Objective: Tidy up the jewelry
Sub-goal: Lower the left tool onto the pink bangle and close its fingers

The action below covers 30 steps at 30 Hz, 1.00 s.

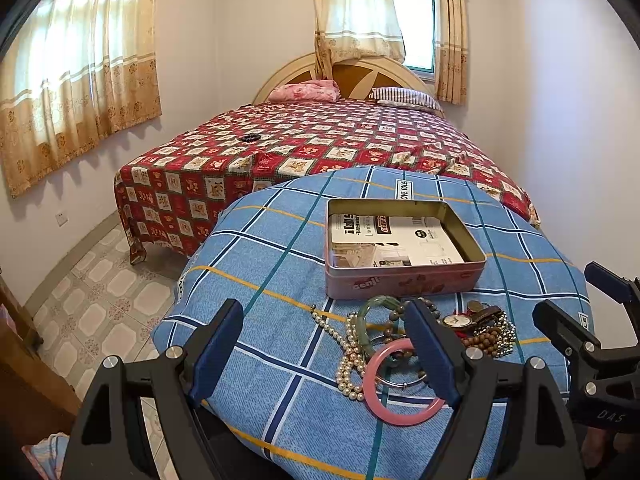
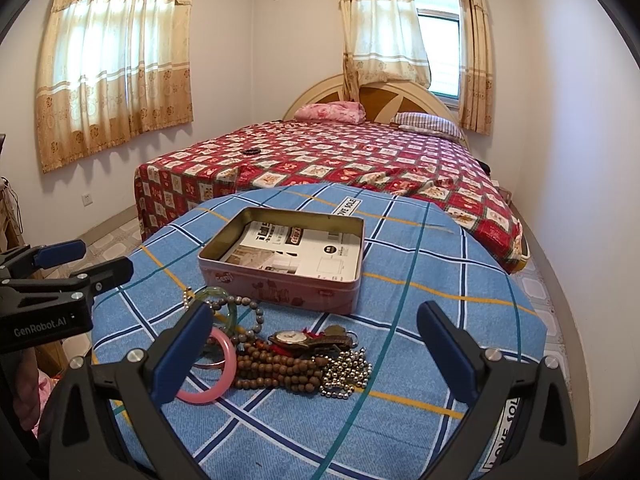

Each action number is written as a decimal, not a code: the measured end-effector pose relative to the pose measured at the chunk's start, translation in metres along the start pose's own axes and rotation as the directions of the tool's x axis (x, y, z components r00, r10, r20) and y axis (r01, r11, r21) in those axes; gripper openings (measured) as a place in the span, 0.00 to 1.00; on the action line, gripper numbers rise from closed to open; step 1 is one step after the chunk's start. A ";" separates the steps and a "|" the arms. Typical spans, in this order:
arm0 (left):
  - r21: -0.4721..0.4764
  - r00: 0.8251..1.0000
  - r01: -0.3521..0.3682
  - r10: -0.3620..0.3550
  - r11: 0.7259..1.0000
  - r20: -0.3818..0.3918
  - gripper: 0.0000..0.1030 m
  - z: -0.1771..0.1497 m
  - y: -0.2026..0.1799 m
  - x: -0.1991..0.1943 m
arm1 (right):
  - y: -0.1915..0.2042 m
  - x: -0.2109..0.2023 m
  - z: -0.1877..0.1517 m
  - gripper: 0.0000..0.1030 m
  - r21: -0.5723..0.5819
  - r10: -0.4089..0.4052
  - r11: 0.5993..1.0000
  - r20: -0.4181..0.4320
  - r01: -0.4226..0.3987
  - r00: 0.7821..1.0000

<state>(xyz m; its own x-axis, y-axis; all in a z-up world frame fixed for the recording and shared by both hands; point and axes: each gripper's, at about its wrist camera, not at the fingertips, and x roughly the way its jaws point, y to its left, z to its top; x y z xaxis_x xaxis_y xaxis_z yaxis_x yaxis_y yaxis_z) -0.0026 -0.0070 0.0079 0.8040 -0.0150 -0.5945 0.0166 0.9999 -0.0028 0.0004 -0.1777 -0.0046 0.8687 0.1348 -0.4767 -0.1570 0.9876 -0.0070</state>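
A heap of jewelry lies on the blue checked cloth: a pink bangle, a pearl necklace, a green bangle, brown wooden beads, a watch and a silver ball chain. Behind it stands an open pink tin with a printed paper inside; it also shows in the right wrist view. My left gripper is open, low over the pearls and pink bangle. My right gripper is open, straddling the beads and watch. Both are empty.
Beyond the cloth-covered table stands a bed with a red patterned cover, a small dark ring on it. Tiled floor lies to the left. A wooden piece of furniture is at the left edge.
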 end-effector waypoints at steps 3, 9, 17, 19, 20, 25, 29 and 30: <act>0.001 1.000 -0.001 0.001 1.000 -0.001 0.81 0.001 -0.002 0.000 | 0.000 0.000 0.000 1.00 0.000 0.001 1.000 0.000 -0.001 1.000; -0.001 1.000 -0.001 0.001 1.000 -0.006 0.81 -0.001 0.000 0.003 | 0.000 0.001 -0.001 1.00 0.000 0.001 1.000 -0.001 -0.001 1.000; 0.002 1.000 0.003 -0.003 1.000 -0.027 0.81 -0.006 0.002 0.012 | 0.000 0.001 -0.001 1.00 -0.001 0.001 1.000 -0.004 -0.001 1.000; 0.005 0.999 0.002 -0.001 1.000 -0.034 0.81 -0.009 0.002 0.017 | 0.000 0.002 -0.002 1.00 -0.001 0.003 1.000 -0.005 -0.003 1.000; 0.009 0.999 -0.005 0.006 1.000 -0.037 0.81 -0.011 0.003 0.019 | -0.001 0.003 -0.003 1.00 0.001 0.001 1.000 -0.008 -0.001 1.000; 0.035 0.996 -0.017 0.020 0.999 -0.084 0.81 -0.024 0.000 0.034 | -0.012 0.011 -0.012 1.00 -0.005 -0.011 1.000 -0.025 0.011 1.000; 0.056 0.994 -0.011 0.017 0.998 -0.108 0.80 -0.035 -0.006 0.040 | -0.023 0.017 -0.025 1.00 -0.003 -0.021 1.000 -0.051 0.021 0.998; 0.055 0.993 -0.007 0.013 0.998 -0.116 0.79 -0.036 -0.006 0.042 | -0.024 0.018 -0.028 1.00 -0.004 -0.023 1.000 -0.056 0.022 0.998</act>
<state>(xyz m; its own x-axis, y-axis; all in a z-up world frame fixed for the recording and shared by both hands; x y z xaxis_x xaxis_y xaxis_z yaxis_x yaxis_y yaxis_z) 0.0091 -0.0136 -0.0460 0.7295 -0.0006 -0.6840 0.0436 0.9980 0.0457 0.0069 -0.2013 -0.0373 0.8441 0.1076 -0.5252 -0.1394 0.9900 -0.0212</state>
